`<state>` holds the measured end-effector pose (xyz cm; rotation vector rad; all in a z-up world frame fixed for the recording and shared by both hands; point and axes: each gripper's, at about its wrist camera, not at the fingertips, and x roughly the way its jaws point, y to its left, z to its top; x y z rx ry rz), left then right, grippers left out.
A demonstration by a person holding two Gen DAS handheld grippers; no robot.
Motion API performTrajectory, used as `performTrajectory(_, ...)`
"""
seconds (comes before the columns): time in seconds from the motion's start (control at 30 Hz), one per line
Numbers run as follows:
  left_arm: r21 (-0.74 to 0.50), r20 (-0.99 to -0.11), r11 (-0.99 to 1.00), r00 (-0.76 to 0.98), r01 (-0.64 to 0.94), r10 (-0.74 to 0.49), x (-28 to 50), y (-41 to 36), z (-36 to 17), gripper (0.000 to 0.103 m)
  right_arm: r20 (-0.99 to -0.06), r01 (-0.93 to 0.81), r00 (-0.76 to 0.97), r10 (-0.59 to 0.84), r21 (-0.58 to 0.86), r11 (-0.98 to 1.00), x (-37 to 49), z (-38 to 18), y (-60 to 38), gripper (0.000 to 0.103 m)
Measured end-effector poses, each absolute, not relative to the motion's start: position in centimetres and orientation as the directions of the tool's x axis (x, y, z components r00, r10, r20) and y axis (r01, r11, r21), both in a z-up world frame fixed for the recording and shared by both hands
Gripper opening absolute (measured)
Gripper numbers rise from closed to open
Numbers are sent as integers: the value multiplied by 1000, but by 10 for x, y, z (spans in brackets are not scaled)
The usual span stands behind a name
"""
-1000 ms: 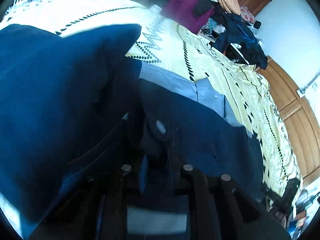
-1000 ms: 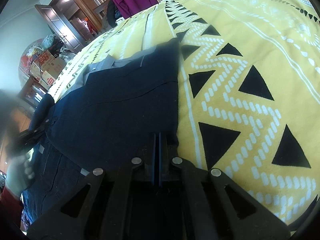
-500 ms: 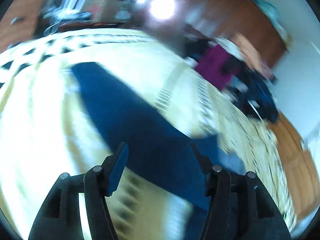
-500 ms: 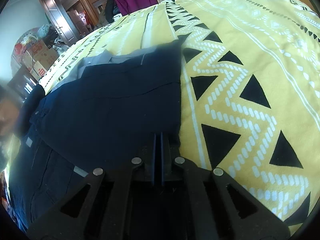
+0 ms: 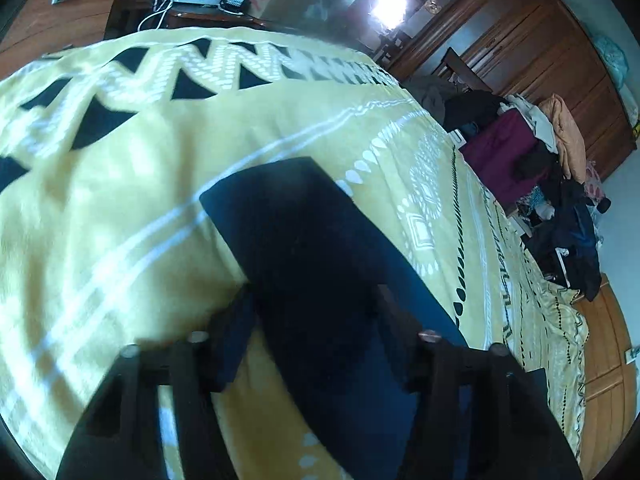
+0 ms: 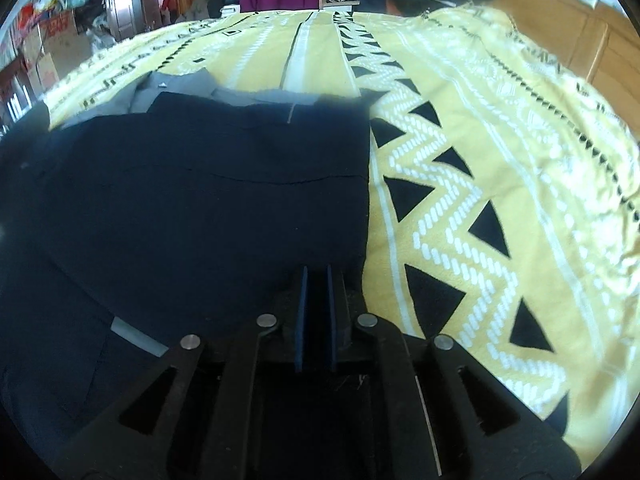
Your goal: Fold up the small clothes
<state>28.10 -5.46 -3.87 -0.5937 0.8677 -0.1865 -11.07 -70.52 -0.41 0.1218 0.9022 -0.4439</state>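
Left wrist view: the left gripper (image 5: 316, 320) has its jaws spread wide and holds nothing; a long navy sleeve (image 5: 304, 240) runs between the two fingers and on away from the camera, lying flat on the yellow patterned blanket (image 5: 120, 200). The sleeve's long axis slants up and to the left, ending in a squared cuff well ahead of the fingertips. The cloth sits directly under the opening, so this gripper is the nearer one to that strip. The picture is slightly blurred at the fingers, so contact with the cloth cannot be confirmed. A heap of other clothes (image 5: 540, 168) lies at the far edge of the bed, with a wooden wardrobe (image 5: 520, 40) behind it. Right wrist view: the right gripper (image 6: 316, 304) has its blue pads nearly together, pinching the near edge of the navy garment (image 6: 200, 208). The body of the garment spreads ahead and to the left of the jaws, its straight right-hand edge running away from the camera just beside the black triangle band of the blanket. A grey lining or collar (image 6: 180, 88) shows at the far end. Judgement: the right side is anchored, so the next fold likely depends on the left gripper closing on the sleeve and carrying it across toward the body.
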Motion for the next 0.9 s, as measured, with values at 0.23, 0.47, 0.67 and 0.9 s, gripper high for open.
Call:
performTrajectory(0.23,-601,-396,720,653,347,-646,237,-159,71,12,-761,458,596,-257,59,887,-118,19,-704,9)
performTrajectory(0.47,-483,-260,400,309,778,-915,118,-381,137,15,-658,370,747,-91,299,879,-126,59,-695,32)
performTrajectory(0.67,-512,-626,398,-13,761,-780,81,-521,-17,45,-568,275,813,130,571,774,-110,58,-706,55)
performTrajectory(0.9,-569,-540,434,80,699,-838,63,-466,-15,48,-540,138,719,438,728,671,-21,36,-676,49)
